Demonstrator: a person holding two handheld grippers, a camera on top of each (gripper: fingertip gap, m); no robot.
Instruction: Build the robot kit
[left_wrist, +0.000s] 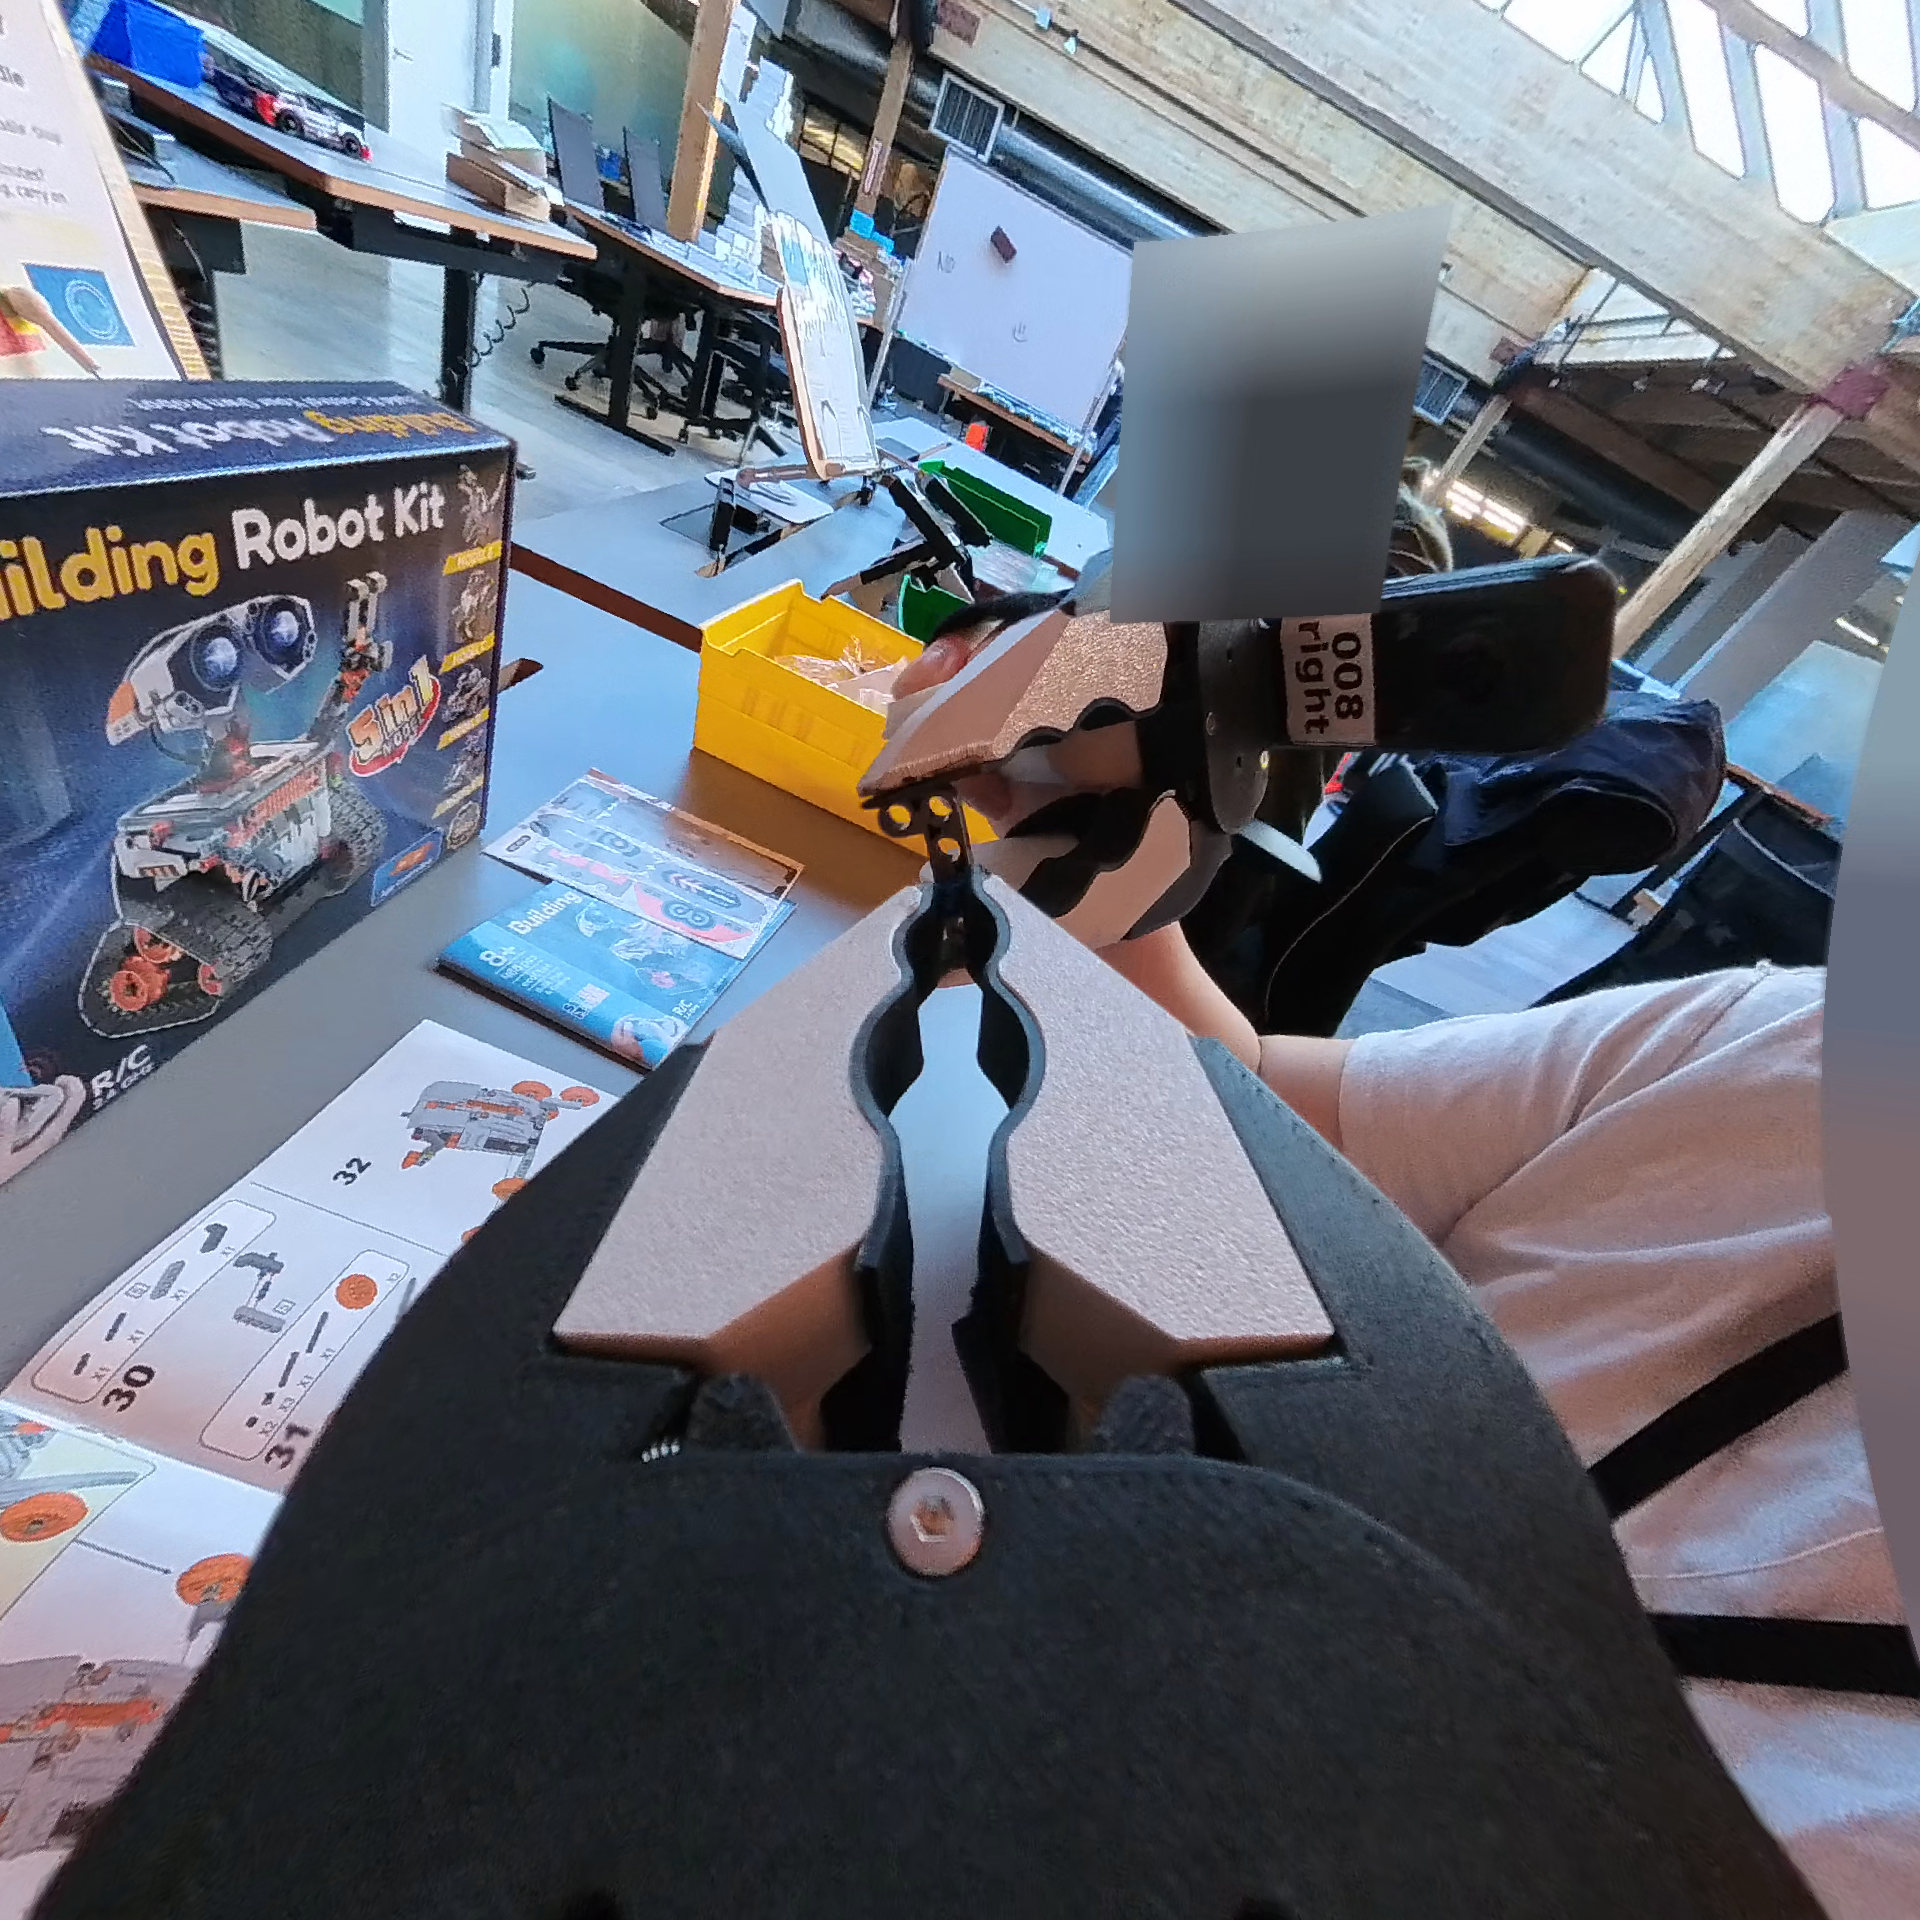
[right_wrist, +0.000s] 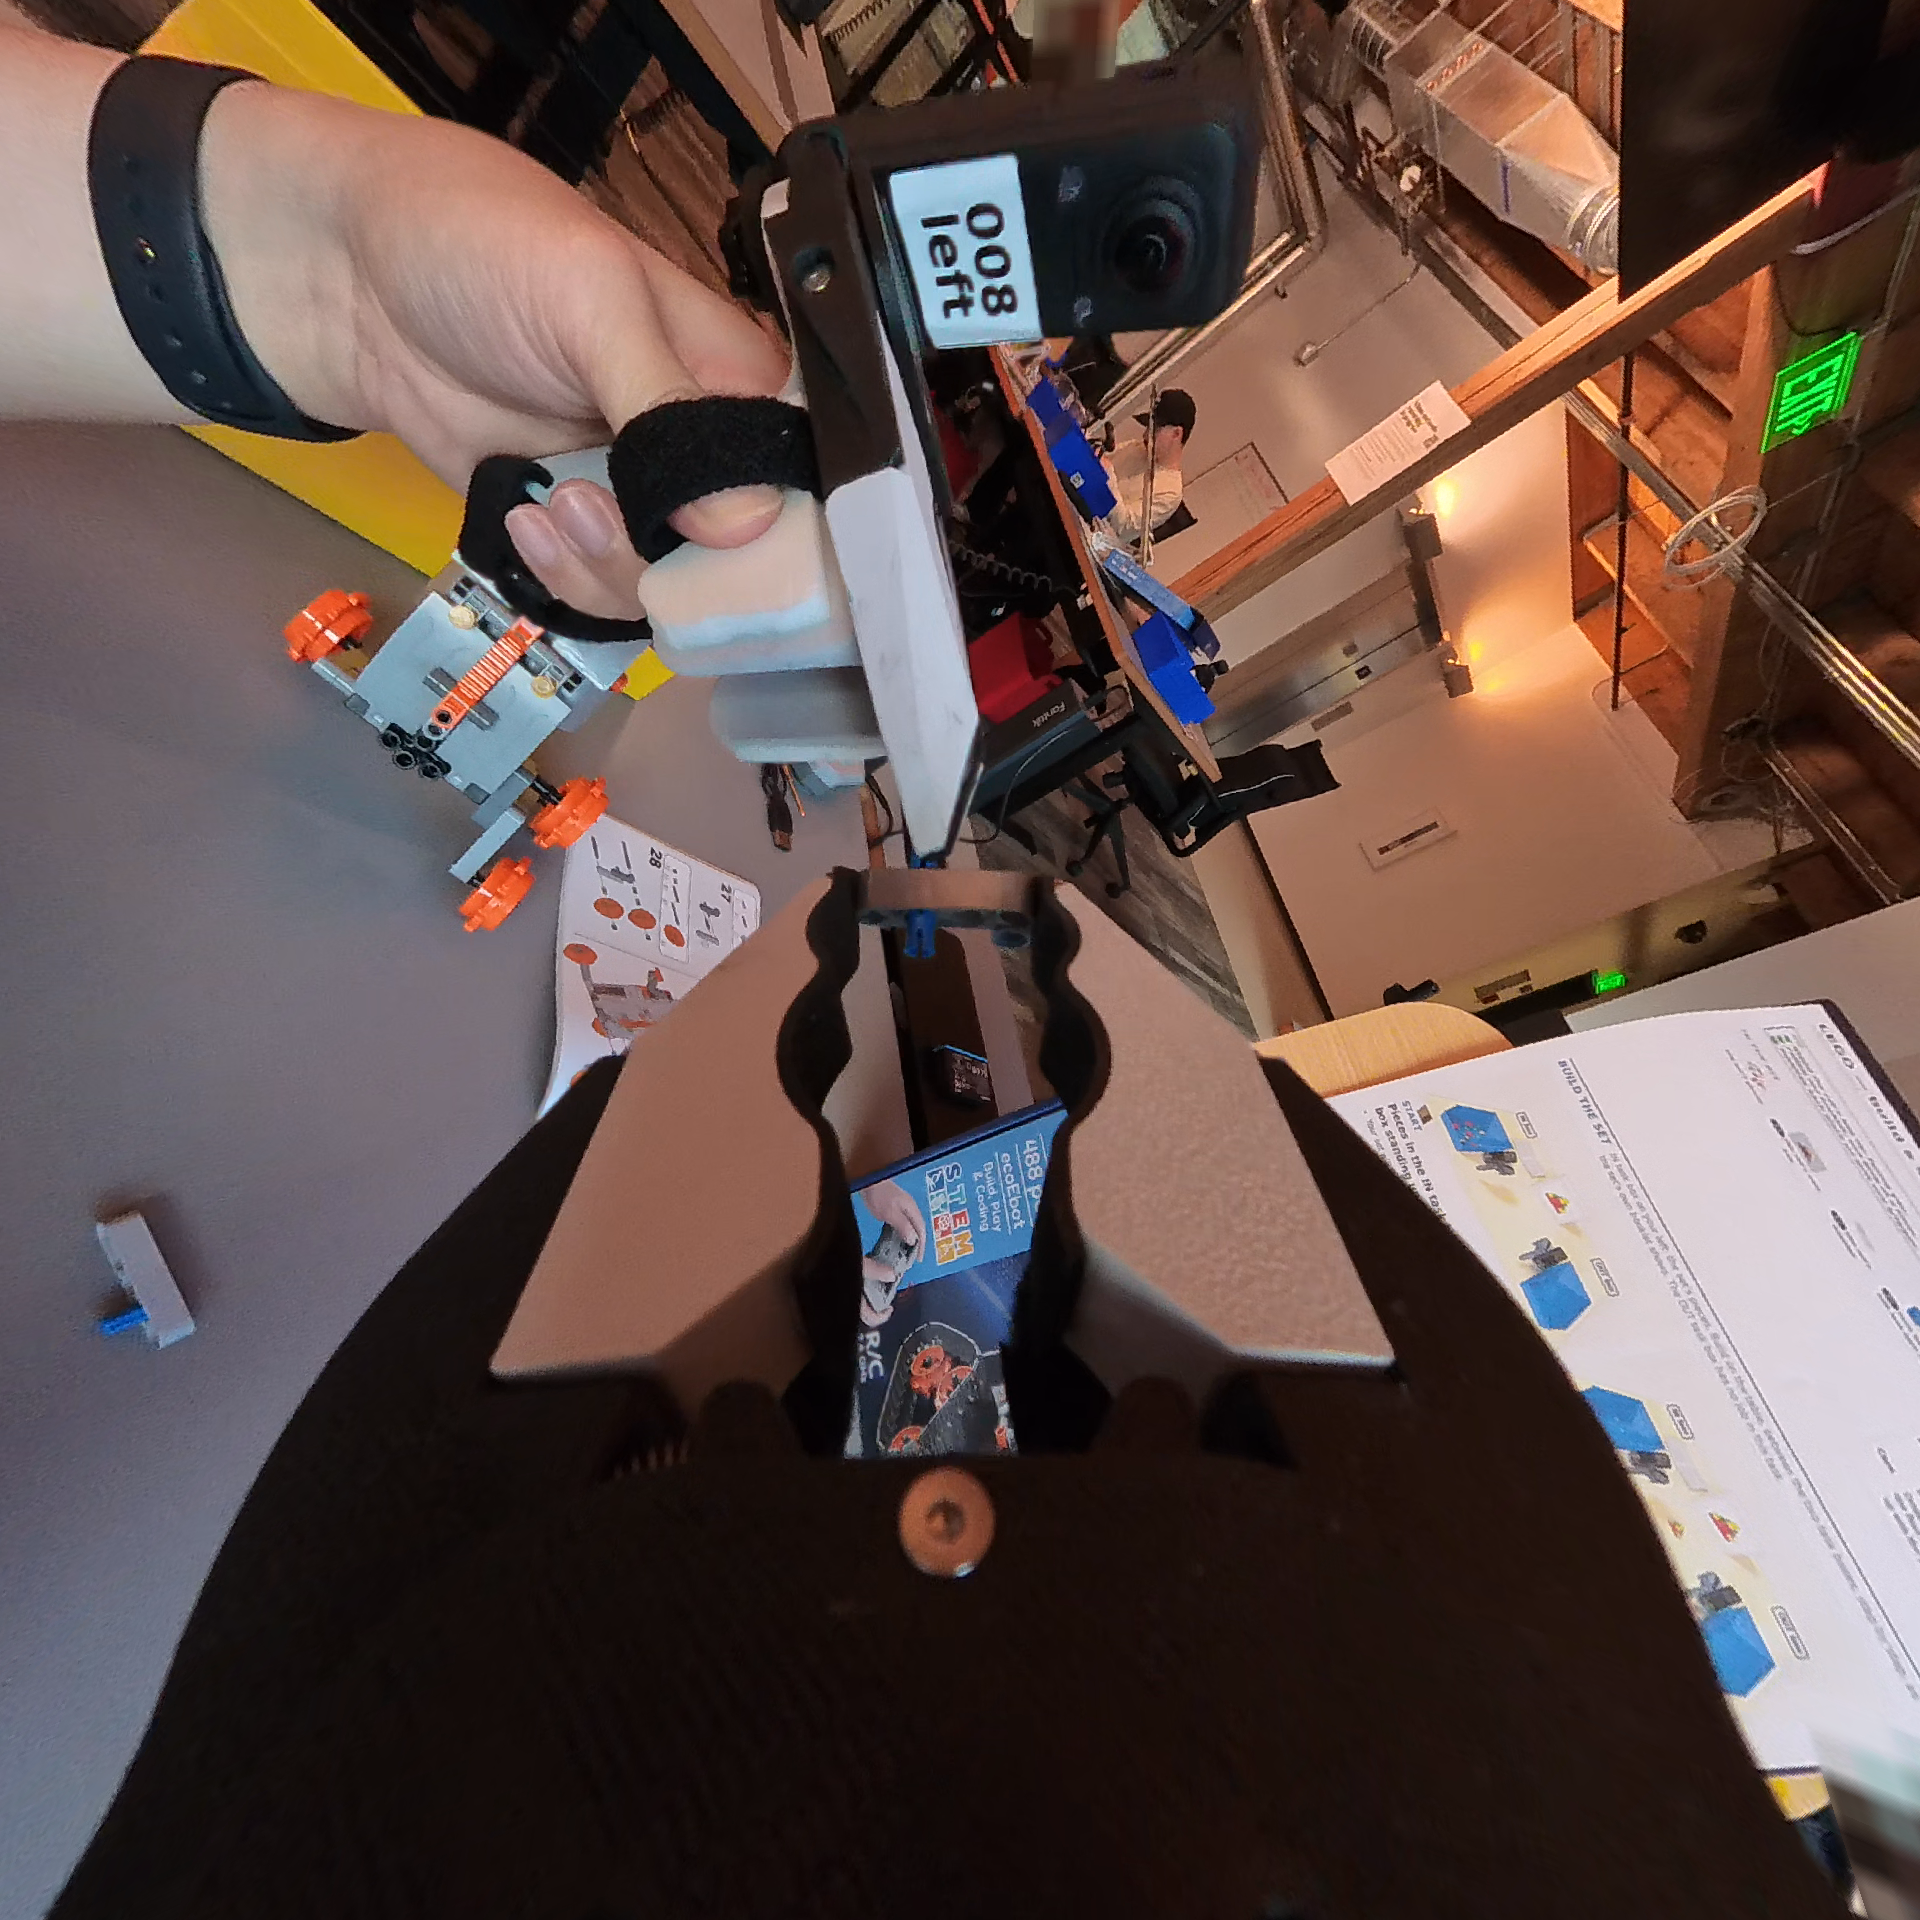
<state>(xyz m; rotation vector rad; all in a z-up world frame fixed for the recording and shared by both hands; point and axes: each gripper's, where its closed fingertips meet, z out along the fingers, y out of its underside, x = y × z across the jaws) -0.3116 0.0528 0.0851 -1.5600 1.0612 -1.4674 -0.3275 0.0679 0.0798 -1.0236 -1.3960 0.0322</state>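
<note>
While the left tool (left_wrist: 951, 904) pinched a pin (right_wrist: 918, 928), the right tool (right_wrist: 945, 914) gripped a black beam (left_wrist: 928, 819) against it, aligning them.

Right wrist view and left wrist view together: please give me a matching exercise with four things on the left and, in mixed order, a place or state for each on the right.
Things:
1. yellow bin
2. wheeled model
3. small grey piece
4. black beam

Places or states:
a. lies alone on the grey table, with a blue pin in it
b. gripped across the tips of the right gripper
c. has clear bags inside
d. has orange wheels and lies near the open instruction sheet

Pairs: 1-c, 2-d, 3-a, 4-b
</note>
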